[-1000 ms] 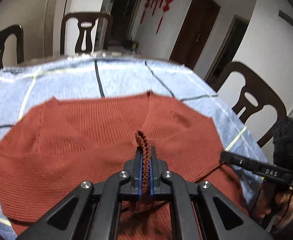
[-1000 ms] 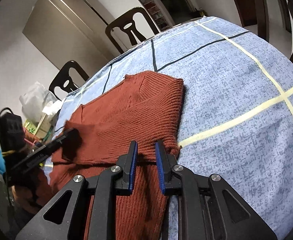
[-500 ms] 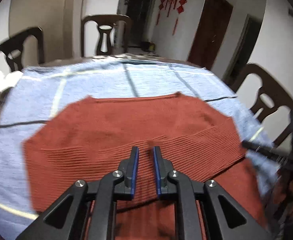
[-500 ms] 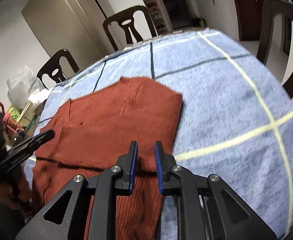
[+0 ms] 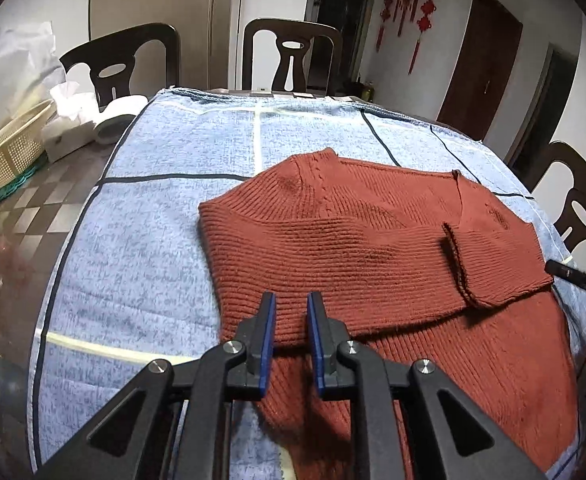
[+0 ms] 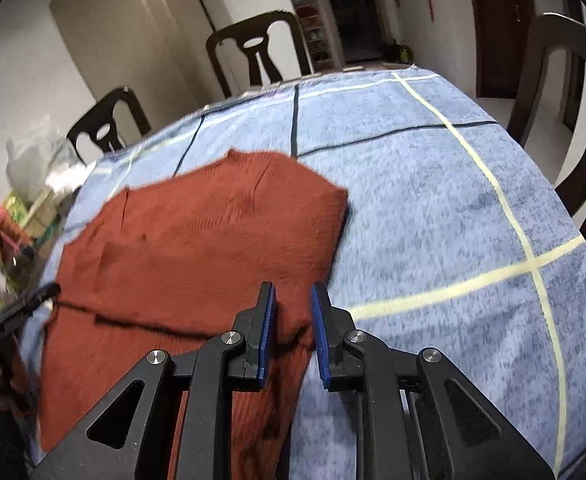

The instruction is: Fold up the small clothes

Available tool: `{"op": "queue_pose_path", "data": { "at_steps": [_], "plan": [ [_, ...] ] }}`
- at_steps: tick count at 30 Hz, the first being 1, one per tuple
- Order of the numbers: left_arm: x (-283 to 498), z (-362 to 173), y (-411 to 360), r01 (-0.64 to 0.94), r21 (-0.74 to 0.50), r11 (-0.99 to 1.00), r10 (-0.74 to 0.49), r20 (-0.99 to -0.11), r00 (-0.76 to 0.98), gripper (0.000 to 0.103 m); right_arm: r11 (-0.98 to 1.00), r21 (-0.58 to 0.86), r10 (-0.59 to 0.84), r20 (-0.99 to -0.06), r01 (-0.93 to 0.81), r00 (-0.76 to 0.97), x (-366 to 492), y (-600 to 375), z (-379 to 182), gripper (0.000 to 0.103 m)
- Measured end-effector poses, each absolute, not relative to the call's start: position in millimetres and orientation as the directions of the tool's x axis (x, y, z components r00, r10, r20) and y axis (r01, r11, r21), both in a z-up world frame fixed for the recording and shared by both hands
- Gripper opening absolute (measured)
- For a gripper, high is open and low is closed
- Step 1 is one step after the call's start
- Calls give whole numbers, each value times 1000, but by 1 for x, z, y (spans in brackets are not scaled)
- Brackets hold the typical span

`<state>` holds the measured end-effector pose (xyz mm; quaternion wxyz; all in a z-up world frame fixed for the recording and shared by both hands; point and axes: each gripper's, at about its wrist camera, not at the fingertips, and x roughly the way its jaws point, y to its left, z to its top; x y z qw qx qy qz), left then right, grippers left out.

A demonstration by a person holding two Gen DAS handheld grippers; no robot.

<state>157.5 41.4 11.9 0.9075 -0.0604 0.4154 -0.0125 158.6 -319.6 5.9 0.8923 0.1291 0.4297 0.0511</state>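
Observation:
A rust-red knit sweater (image 5: 373, 248) lies flat on the blue checked tablecloth (image 5: 153, 240). One sleeve is folded across its chest, with the cuff (image 5: 457, 264) lying loose. My left gripper (image 5: 289, 312) is open just above the folded sleeve's lower edge near the sweater's left side, its pads not pressing the knit. In the right wrist view the sweater (image 6: 213, 240) fills the left half. My right gripper (image 6: 293, 308) hovers over its right edge, jaws opening a little, cloth below but not pinched. The left gripper's finger (image 6: 33, 300) shows at the far left.
Dark wooden chairs (image 5: 293, 52) (image 6: 565, 80) ring the table. A cream plastic basket (image 5: 9, 152), a tissue box (image 5: 69, 128) and a white bag sit on the bare tabletop left of the cloth. Bare blue cloth (image 6: 433, 220) lies right of the sweater.
My left gripper let go of the sleeve cuff, which now lies across the chest, and swung to the sweater's left side with jaws apart. The right gripper stayed in place, rolling slightly.

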Motion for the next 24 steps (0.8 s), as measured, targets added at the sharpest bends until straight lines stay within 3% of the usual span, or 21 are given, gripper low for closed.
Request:
{"op": "queue_pose_path", "data": {
  "at_steps": [6,9,14,24],
  "plan": [
    [152,15,36,-25,-101,995,-60,-753,655,20,955,296,221,-741,14,634,146,-320,17,21],
    [131,22,39,-13,-136,991,-93,-742,664,26,940,337,284,-714,-42,640,128,-315,26,29],
    [87,15,48,-20,-205,979,-142,-743,654,29,884,456,418,-678,-100,605,92,-315,18,30],
    [27,1,40,-20,-357,934,-264,-727,633,42,832,550,498,-679,-75,540,50,-315,-8,30]
  ]
}}
